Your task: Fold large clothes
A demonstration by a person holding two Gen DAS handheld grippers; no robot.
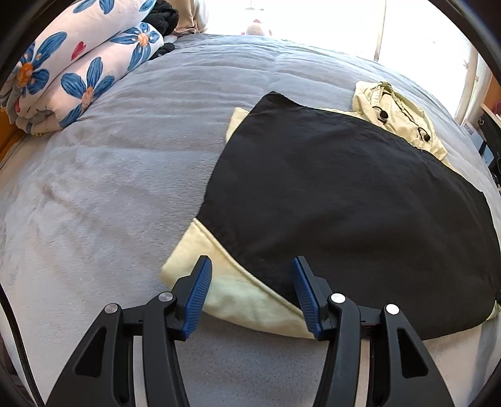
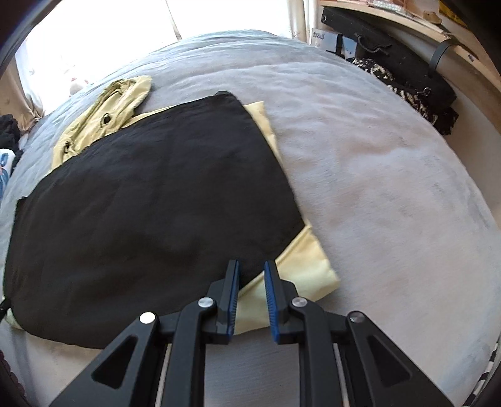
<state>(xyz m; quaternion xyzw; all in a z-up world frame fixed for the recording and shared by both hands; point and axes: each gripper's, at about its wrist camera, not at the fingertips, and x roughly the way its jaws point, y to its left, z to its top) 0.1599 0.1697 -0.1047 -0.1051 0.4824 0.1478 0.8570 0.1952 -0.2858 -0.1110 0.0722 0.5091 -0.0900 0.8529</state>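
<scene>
A black and pale yellow jacket (image 1: 338, 194) lies spread flat on the grey bed cover (image 1: 125, 175), its yellow hood (image 1: 394, 112) at the far end. My left gripper (image 1: 252, 266) is open and empty, just above the jacket's near left yellow corner (image 1: 200, 260). In the right wrist view the jacket (image 2: 150, 194) fills the left half, with the hood (image 2: 103, 115) at the far left. My right gripper (image 2: 251, 266) is open with a narrow gap, empty, above the near right yellow corner (image 2: 307, 266).
A rolled flower-print quilt (image 1: 81, 65) and dark clothes (image 1: 162, 15) lie at the far left of the bed. A wooden shelf edge (image 2: 407, 18) with dark bags (image 2: 407, 69) runs along the bed's right side. Bare grey cover (image 2: 391, 175) stretches right of the jacket.
</scene>
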